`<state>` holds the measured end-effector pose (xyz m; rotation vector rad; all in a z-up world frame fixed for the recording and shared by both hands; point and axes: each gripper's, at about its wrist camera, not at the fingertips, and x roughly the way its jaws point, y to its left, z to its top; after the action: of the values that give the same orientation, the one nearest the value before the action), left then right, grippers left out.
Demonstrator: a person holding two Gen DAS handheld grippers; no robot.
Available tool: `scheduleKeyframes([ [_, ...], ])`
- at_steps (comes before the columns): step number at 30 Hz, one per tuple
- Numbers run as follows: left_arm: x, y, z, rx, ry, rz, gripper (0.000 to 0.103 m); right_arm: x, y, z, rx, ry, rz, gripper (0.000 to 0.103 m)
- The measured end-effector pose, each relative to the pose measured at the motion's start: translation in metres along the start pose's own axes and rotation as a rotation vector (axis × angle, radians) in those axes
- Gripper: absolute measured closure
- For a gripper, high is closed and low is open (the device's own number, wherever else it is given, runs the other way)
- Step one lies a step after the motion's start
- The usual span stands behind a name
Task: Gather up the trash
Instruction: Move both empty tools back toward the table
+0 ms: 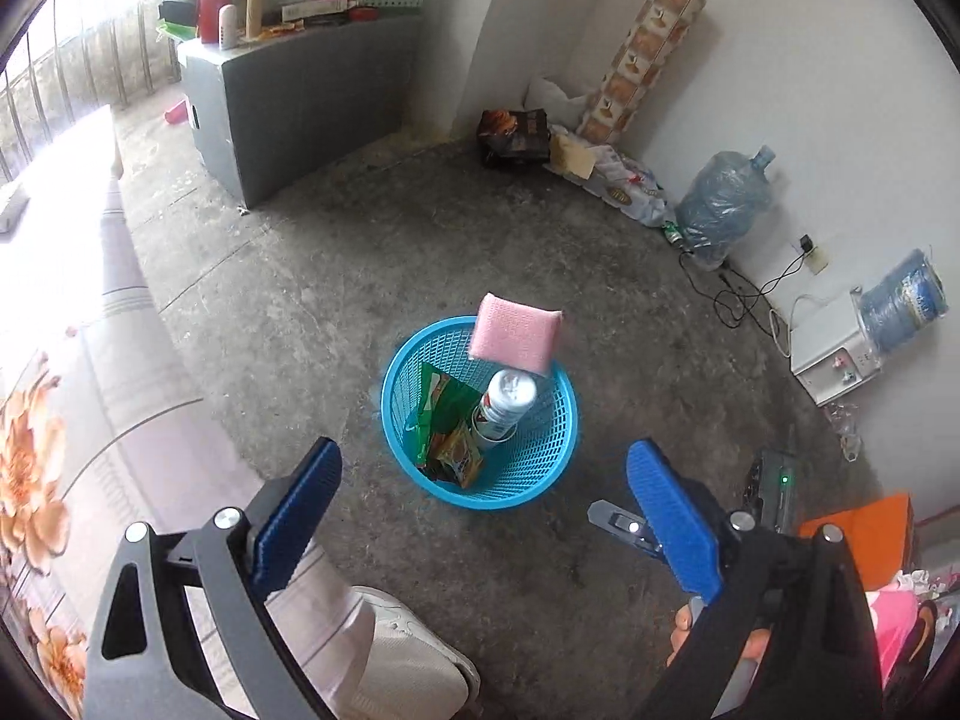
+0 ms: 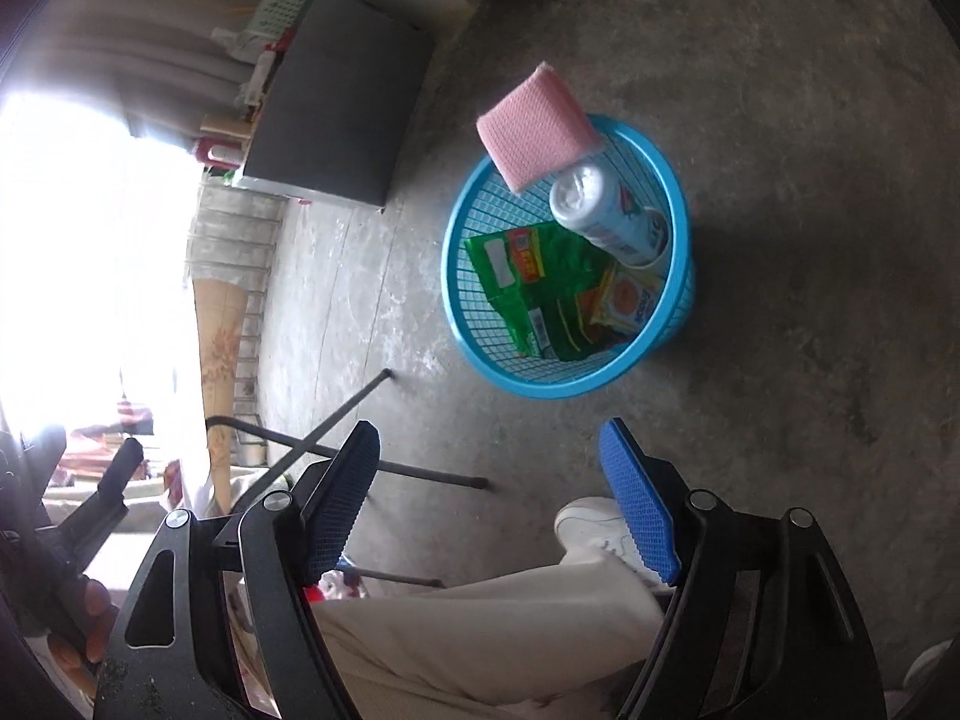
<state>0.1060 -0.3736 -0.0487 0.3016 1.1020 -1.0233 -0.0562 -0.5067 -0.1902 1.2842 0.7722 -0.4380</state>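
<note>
while both my grippers, left gripper [image 1: 483, 501] and right gripper [image 2: 489, 495], hang open-fingered (nothing held), i fear the pink sponge [image 1: 515, 333] tumbles outside the blue basket [image 1: 528, 483].

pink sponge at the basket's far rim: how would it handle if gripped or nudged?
The sponge looks like soft foam, so probably light and squashy under the pads. It sits at the basket rim beside the can, so a nudge may well tip it. The textured face should grip fine.

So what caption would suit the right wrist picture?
Pink sponge perched on the rim of a blue plastic basket holding wrappers, with the open right claw above.
</note>
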Motion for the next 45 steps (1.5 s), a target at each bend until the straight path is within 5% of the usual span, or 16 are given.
scheduleKeyframes([
  [13,-0.087,0.022,-0.034,-0.022,-0.138,0.028,0.009,-0.015,0.02,-0.018,-0.104,-0.02,-0.012,0.03],
  [27,-0.156,0.061,-0.073,-0.1,-0.242,0.086,0.009,-0.032,0.093,-0.048,-0.369,-0.088,-0.094,0.023],
  [37,-0.2,0.103,-0.116,-0.185,-0.335,0.149,0.009,-0.04,0.15,-0.085,-0.596,-0.163,-0.244,0.009],
  [45,-0.232,0.158,-0.153,-0.335,-0.404,0.233,0.009,-0.024,0.197,-0.113,-0.857,-0.263,-0.428,0.008],
])
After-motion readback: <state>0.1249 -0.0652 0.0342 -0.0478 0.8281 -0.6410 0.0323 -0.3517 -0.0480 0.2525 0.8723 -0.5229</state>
